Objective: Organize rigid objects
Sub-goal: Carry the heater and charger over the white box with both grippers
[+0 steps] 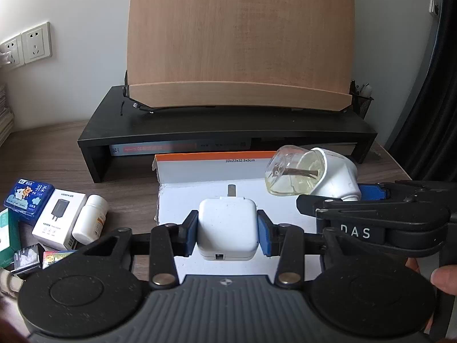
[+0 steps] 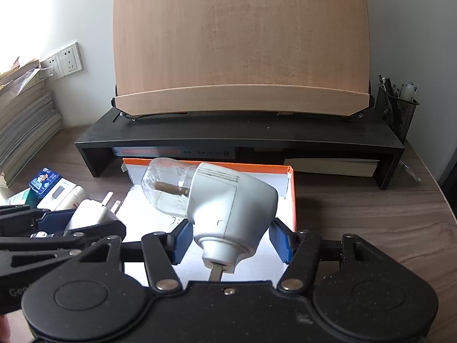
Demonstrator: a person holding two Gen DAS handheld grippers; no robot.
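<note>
Left wrist view, my left gripper point(image 1: 227, 230) clamping a white charger point(image 1: 227, 228) over the open white box point(image 1: 200, 171), right wrist view, my right gripper point(image 2: 228, 238) closing its pads on a white plug-in device point(image 2: 228, 211) with a glass bottle point(image 2: 167, 188), over the same box.

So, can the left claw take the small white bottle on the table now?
Probably not yet. The left claw is shut on the white charger, so it is occupied. The white bottle lies to its left, uncovered, beside a white box.
</note>
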